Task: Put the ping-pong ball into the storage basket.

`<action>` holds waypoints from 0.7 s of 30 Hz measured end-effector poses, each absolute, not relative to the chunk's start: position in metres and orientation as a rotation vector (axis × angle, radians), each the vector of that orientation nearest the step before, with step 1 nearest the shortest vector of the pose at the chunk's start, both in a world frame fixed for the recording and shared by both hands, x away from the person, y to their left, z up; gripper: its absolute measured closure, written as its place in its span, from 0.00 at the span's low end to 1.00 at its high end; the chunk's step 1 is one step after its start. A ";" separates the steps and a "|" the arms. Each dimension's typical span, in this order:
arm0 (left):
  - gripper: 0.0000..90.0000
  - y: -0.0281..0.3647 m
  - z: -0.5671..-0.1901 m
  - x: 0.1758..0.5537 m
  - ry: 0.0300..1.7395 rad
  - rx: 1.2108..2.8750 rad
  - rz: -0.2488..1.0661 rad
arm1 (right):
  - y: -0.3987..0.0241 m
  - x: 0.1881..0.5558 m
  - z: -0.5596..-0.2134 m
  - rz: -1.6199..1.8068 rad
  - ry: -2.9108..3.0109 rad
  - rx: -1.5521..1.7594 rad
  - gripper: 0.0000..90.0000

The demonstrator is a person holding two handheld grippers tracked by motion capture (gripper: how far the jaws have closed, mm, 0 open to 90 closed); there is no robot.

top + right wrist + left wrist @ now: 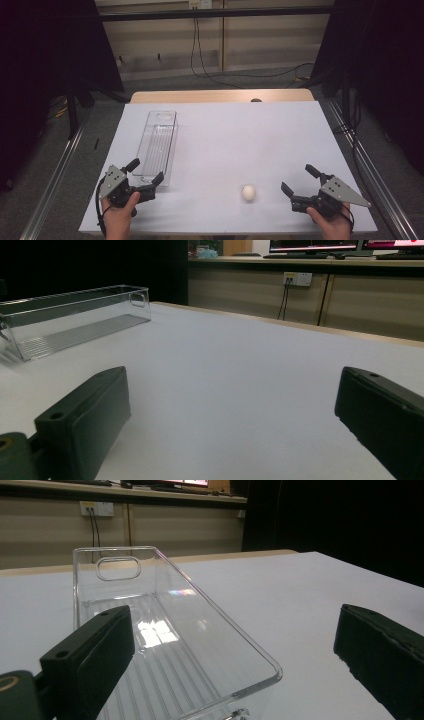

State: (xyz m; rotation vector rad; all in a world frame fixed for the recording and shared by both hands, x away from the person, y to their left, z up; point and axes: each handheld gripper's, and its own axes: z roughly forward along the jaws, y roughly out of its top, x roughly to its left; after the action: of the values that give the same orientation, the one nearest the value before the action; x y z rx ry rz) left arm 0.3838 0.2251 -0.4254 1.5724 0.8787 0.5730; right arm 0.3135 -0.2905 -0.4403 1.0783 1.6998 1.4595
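Where the white table (225,150) fills the middle of the high view, the items stand as follows.

Item: left gripper (146,178), lower left of the high view, held by a hand (119,216) that enters from the bottom edge. Jaws stand wide apart, nothing between the pads. Its own view shows one jaw at lower left over the near end of the bin and the other at lower right over bare table, so the near right corner of the bin lies in the gap; neither jaw presses on it.

Item: right gripper (298,178), lower right of the high view, held by a hand (334,225) from the bottom edge. Jaws apart, empty, pointing toward the left of the frame. Its own view shows bare table between them.

Item: egg (248,192), white, lying on the table at lower centre of the high view, just left of the right gripper's nearer jaw and apart from it.

Item: clear plastic bin (159,145), long and narrow, left of centre in the high view, lengthwise away from the person. Ribbed floor, handle slot in the far end wall, nothing inside. Well apart from the egg. Seen also at upper left of the right gripper view (75,315).
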 end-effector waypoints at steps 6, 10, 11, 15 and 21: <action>0.04 0.224 -0.424 0.385 0.871 1.588 0.573 | -0.290 0.314 -0.440 1.462 1.698 1.079 0.01; 0.03 0.222 -0.424 0.384 0.873 1.581 0.563 | -0.290 0.315 -0.441 1.463 1.701 1.069 0.01; 0.03 0.222 -0.423 0.384 0.877 1.584 0.571 | -0.289 0.314 -0.440 1.465 1.699 1.073 0.01; 0.04 0.219 -0.422 0.384 0.876 1.564 0.553 | -0.289 0.314 -0.440 1.463 1.707 1.070 0.01; 0.03 0.215 -0.418 0.383 0.857 1.579 0.542 | -0.289 0.314 -0.440 1.468 1.709 1.064 0.01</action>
State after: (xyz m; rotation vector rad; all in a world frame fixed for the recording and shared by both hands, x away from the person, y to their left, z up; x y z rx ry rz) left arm 0.3830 0.2152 -0.4181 1.5788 0.8570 0.5416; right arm 0.3142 -0.2888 -0.4402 1.0635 1.7087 1.4679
